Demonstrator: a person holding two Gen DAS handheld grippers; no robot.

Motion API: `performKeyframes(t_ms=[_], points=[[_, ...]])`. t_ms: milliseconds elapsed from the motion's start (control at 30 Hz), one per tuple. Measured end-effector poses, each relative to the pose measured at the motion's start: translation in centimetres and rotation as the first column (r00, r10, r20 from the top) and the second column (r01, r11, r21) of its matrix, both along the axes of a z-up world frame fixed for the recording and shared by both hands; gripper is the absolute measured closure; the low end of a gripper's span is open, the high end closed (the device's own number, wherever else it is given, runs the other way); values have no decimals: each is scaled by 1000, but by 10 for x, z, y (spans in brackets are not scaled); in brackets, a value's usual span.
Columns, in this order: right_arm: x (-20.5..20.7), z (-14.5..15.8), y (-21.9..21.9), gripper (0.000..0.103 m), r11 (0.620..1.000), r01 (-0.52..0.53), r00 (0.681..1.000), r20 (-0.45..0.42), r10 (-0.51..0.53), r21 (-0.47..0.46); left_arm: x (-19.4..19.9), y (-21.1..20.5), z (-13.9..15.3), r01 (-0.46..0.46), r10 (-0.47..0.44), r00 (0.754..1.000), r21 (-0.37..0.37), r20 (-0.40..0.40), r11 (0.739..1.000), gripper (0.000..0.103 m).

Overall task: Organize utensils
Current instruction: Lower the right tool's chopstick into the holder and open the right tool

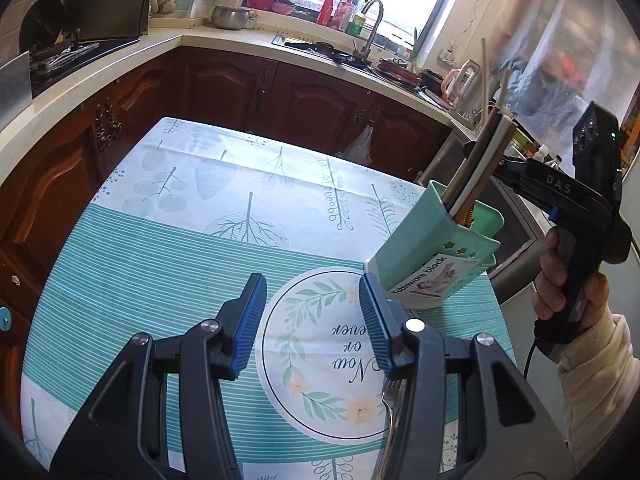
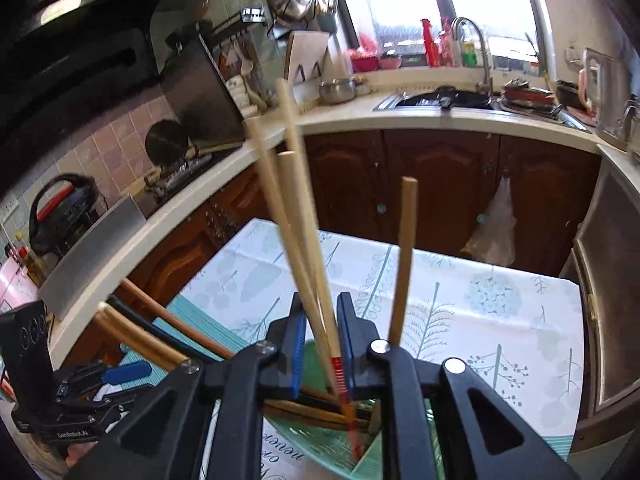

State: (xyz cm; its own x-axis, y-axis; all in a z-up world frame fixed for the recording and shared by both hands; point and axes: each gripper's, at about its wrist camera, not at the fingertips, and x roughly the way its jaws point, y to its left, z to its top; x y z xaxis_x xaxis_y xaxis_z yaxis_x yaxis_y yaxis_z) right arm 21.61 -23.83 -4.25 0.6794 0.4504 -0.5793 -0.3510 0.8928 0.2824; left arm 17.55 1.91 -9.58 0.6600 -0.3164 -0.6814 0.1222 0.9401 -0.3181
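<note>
Already tilted at right of frame, the green holder may tip if the right gripper, pinching chopsticks, tugs sideways; left gripper gapes empty.

The table is covered by a cloth printed with pale leaves and turquoise stripes, with a round flower wreath and lettering near its middle. A green utensil holder is seen tilted at the far right corner, its lower edge at the cloth. A metal fork is laid on the cloth at the near edge.
</note>
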Motion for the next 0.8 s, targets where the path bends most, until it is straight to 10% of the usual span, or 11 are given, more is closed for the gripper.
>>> performKeyframes(t_ms=[800], points=[[-57, -16, 0, 84, 998, 48, 999, 18, -47, -47, -16, -9, -4, 33, -33, 999, 8, -24, 999, 58]])
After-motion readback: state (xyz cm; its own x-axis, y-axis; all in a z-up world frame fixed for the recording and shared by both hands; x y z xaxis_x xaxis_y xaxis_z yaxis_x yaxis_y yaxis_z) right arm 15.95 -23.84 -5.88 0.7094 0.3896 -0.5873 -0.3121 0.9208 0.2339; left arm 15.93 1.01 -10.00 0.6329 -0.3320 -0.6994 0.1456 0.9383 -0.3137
